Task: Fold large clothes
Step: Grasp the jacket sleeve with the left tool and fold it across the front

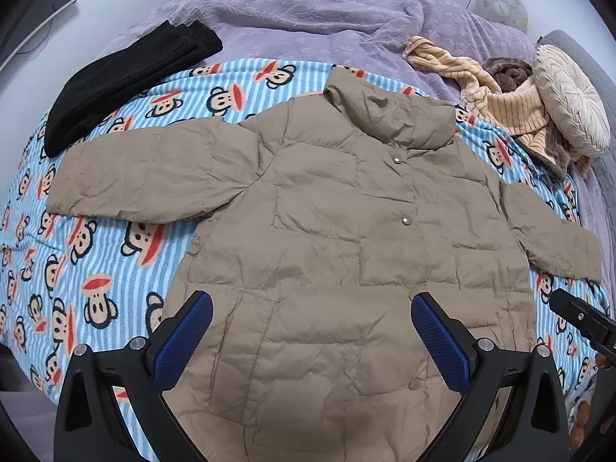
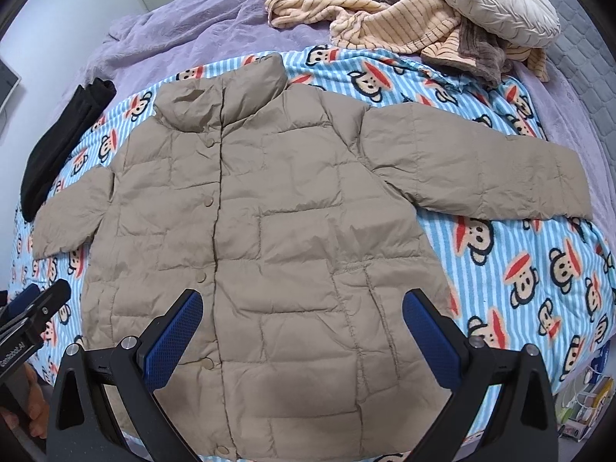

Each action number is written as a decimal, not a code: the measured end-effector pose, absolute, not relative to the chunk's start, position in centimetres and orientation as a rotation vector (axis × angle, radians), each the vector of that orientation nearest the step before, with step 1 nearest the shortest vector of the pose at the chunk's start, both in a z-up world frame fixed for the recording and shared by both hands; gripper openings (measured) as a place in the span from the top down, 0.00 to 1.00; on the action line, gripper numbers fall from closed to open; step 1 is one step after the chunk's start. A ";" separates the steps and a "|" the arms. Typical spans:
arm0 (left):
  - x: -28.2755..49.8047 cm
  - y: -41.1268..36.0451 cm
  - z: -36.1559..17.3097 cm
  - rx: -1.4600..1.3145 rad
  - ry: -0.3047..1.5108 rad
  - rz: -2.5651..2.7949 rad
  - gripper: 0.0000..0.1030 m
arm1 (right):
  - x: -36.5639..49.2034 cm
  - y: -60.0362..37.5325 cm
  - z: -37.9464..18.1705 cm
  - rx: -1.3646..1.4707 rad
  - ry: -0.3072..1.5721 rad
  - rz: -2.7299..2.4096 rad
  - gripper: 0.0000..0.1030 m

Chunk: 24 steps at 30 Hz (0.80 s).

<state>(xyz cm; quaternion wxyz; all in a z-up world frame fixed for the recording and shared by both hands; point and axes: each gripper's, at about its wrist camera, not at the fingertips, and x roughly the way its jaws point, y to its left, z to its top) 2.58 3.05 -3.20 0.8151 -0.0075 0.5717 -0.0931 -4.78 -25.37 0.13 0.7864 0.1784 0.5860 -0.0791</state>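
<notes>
A beige quilted puffer jacket [image 1: 338,238] lies flat and front up on a blue striped monkey-print blanket [image 1: 77,254], buttoned, collar away from me, both sleeves spread out sideways. It also shows in the right wrist view [image 2: 269,231]. My left gripper [image 1: 312,308] is open and empty, hovering above the jacket's lower left part. My right gripper [image 2: 302,304] is open and empty above the jacket's lower right part. The right gripper's tip also shows at the right edge of the left wrist view [image 1: 581,315].
A folded black garment [image 1: 123,77] lies at the blanket's far left. A striped beige and brown pile of clothes [image 1: 512,92] and a round cream cushion [image 1: 573,100] lie at the far right. A purple bedcover [image 1: 308,19] covers the far bed.
</notes>
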 end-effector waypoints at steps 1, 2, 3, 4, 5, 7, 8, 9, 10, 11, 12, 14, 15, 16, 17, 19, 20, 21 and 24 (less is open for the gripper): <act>3.0 4.2 -3.6 -0.041 1.217 -0.199 0.00 | -5.0 -25.0 0.0 0.413 1.240 -0.159 0.00; 3.5 5.2 -4.0 -0.063 1.214 -0.194 0.00 | -5.0 -24.6 -0.2 0.448 1.199 -0.139 0.00; 4.1 6.3 -4.5 -0.086 1.211 -0.185 0.00 | -5.1 -24.1 -0.5 0.473 1.189 -0.132 0.00; 4.7 7.6 -5.0 -0.113 1.208 -0.174 0.00 | -4.9 -23.4 -0.9 0.479 1.206 -0.133 0.00; 5.4 9.4 -5.7 -0.147 1.207 -0.158 0.00 | -4.5 -22.7 -1.2 0.494 1.227 -0.114 0.00; 6.7 12.5 -6.9 -0.207 1.204 -0.116 0.00 | -3.6 -21.0 -2.2 0.451 1.302 -0.121 0.00; 7.4 14.6 -7.7 -0.249 1.194 -0.091 0.00 | -3.3 -20.1 -3.0 0.415 1.332 -0.136 0.00; 8.1 16.7 -8.5 -0.291 1.185 -0.069 0.00 | -2.9 -19.0 -3.3 0.405 1.341 -0.134 0.00; 8.7 18.4 -9.2 -0.322 1.178 -0.053 0.00 | -2.7 -18.1 -3.9 0.398 1.350 -0.131 0.00; 9.4 20.3 -10.1 -0.362 1.170 -0.035 0.00 | -2.5 -17.3 -4.7 0.388 1.360 -0.129 0.00; 10.0 21.9 -11.0 -0.391 1.168 -0.018 0.00 | -2.3 -16.4 -5.4 0.385 1.368 -0.120 0.00; 11.4 25.3 -13.3 -0.455 1.170 0.013 0.00 | -1.7 -14.4 -6.6 0.381 1.381 -0.098 0.00; 12.1 26.8 -14.3 -0.484 1.174 0.026 0.00 | -1.4 -13.4 -7.1 0.383 1.382 -0.084 0.00; 12.7 27.9 -15.2 -0.511 1.178 0.033 0.00 | -1.1 -12.6 -7.7 0.381 1.381 -0.076 0.00; 13.5 29.3 -16.4 -0.548 1.184 0.038 0.00 | -0.7 -11.7 -8.4 0.381 1.380 -0.067 0.00; 14.9 31.3 -18.0 -0.605 1.189 0.053 0.00 | -0.1 -10.0 -9.5 0.382 1.379 -0.043 0.00; 15.6 32.3 -18.5 -0.630 1.180 0.055 0.00 | 0.2 -9.4 -9.9 0.381 1.376 -0.036 0.00; 16.2 32.8 -18.9 -0.645 1.171 0.058 0.00 | 0.6 -8.8 -10.4 0.381 1.373 -0.028 0.00; 18.6 34.0 -19.1 -0.649 1.125 0.071 0.00 | 1.7 -7.6 -11.4 0.387 1.353 -0.019 0.00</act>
